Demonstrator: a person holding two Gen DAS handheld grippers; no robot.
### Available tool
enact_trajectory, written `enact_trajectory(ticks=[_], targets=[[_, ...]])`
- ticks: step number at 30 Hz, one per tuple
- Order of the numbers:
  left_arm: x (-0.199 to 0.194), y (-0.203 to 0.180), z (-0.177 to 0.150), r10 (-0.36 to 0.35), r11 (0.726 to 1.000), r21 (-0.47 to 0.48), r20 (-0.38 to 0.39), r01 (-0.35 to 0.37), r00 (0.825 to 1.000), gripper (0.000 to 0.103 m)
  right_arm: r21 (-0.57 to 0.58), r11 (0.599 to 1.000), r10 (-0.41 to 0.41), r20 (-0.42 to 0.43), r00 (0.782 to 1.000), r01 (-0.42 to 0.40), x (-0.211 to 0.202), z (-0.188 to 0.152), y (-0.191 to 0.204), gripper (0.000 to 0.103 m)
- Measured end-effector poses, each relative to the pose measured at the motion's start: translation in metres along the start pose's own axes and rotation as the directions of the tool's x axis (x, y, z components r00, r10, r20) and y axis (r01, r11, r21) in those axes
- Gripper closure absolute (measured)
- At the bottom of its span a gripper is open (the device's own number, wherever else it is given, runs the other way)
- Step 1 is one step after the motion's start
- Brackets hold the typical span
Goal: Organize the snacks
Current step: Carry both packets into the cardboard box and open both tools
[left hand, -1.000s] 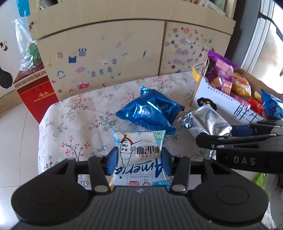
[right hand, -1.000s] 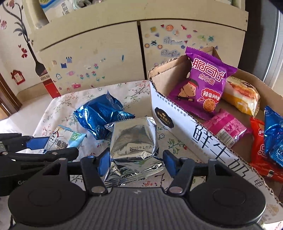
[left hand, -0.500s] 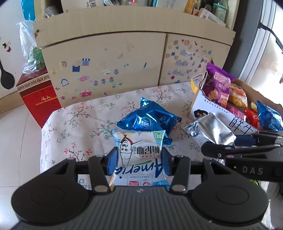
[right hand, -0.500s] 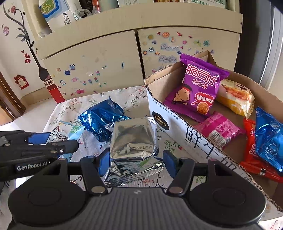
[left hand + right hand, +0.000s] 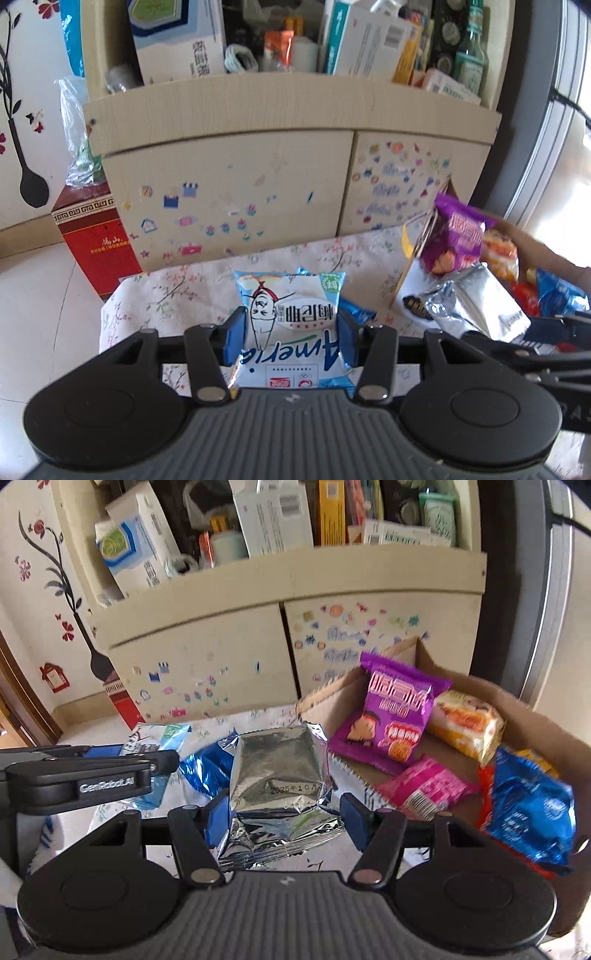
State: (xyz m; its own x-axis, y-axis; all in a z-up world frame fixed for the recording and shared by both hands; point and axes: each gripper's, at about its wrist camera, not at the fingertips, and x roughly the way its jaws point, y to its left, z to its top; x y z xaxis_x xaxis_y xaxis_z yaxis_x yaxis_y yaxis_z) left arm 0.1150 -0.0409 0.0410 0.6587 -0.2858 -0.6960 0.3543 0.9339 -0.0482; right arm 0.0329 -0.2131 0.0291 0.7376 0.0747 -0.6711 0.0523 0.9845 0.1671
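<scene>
The left gripper (image 5: 290, 334) has its fingers clamped on a white-and-blue snack packet (image 5: 291, 328); the right gripper (image 5: 284, 818) pinches a silver foil pouch (image 5: 280, 786) beside the cardboard box (image 5: 535, 720).

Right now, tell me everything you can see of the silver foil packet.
The silver foil packet is a crinkled, shiny pillow pouch with crimped end seals and a printed date stamp on its face. It is unopened as far as shows. The right gripper holds it by its sides between blue pads, lifted over the floral tablecloth, its far end tilted up. It hangs beside the cardboard box, in front of a blue packet.
</scene>
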Motion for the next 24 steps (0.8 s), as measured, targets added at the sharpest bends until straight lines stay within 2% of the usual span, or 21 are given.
enact_trajectory(ticks=[12,24], targets=[[-0.009,-0.032,0.020,-0.055,0.998,-0.007,0.063,0.056,0.996,0.054,0.028,0.999,-0.027,0.114,0.993,0.024,-0.046,0.017,-0.023,0.034],[-0.009,-0.075,0.035,-0.164,0.986,0.027,0.101,0.162,0.981,0.054,0.185,0.979,-0.118,0.180,0.977,0.084,-0.084,0.031,-0.076,0.034]])
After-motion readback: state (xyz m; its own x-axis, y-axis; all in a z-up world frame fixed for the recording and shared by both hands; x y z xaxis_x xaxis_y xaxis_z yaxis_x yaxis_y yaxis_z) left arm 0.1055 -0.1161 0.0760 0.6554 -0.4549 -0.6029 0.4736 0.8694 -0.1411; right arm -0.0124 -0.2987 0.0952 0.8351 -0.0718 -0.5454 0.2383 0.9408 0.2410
